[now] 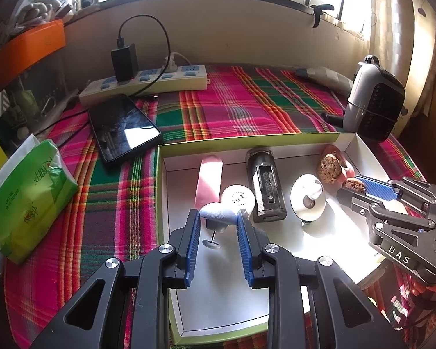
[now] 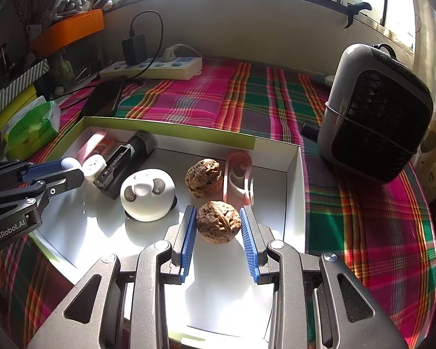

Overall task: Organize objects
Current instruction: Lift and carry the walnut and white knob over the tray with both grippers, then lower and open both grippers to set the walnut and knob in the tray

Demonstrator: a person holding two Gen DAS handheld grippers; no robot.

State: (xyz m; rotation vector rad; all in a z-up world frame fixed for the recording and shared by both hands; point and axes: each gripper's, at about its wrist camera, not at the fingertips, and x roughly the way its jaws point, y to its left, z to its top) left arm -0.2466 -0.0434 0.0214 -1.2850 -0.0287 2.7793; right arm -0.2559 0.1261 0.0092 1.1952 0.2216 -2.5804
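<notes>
Grippers are both clamping items inside the box point(image 1: 160, 192): left gripper point(image 1: 218, 221) gripping a pale knob point(image 1: 218, 216), right gripper point(image 2: 218, 221) gripping a walnut point(image 2: 218, 221), sorting apparently nearly finished.

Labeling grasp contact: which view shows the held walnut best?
Right wrist. The held walnut sits centred and fully lit between the right gripper's jaws, both blue pads against it. The left wrist view shows only a sliver of it at the box's far right, mostly hidden behind that gripper.

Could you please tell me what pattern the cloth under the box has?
The cloth is pink, green and orange plaid, clearest in the right wrist view.
</notes>
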